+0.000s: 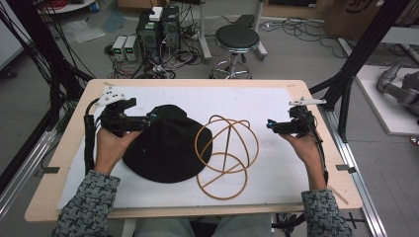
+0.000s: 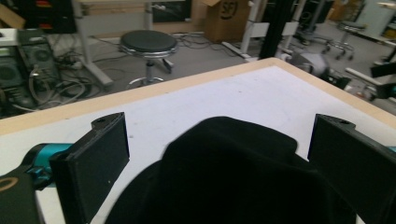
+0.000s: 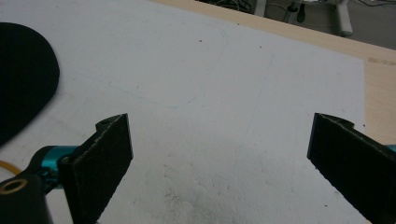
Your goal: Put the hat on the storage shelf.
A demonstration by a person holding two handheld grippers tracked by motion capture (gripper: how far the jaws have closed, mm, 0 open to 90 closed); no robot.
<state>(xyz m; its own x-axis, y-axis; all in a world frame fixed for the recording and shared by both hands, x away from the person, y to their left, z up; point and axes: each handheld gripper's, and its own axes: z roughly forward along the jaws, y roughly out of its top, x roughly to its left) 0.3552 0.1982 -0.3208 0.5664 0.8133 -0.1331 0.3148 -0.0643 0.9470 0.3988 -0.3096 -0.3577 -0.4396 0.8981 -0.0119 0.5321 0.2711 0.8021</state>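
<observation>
A black brimmed hat [image 1: 165, 143] lies on the white sheet [image 1: 257, 103], left of centre. A tan wire hat stand [image 1: 225, 153] made of hoops rests beside it, its rim overlapping the hat's right brim. My left gripper [image 1: 152, 119] is at the hat's upper left edge; in the left gripper view its jaws stand wide apart with the hat's crown [image 2: 233, 172] between them, untouched. My right gripper [image 1: 271, 124] hovers to the right of the stand, open over bare sheet [image 3: 210, 116], with the hat's brim [image 3: 23, 74] at the far left of its view.
The wooden table edge [image 1: 197, 83] borders the sheet. Beyond the table stand a black stool [image 1: 237, 39], computer boxes [image 1: 158, 29] and tangled cables on the floor. Black frame posts [image 1: 356, 59] rise at the right. Another robot arm [image 1: 400, 84] lies on a side table.
</observation>
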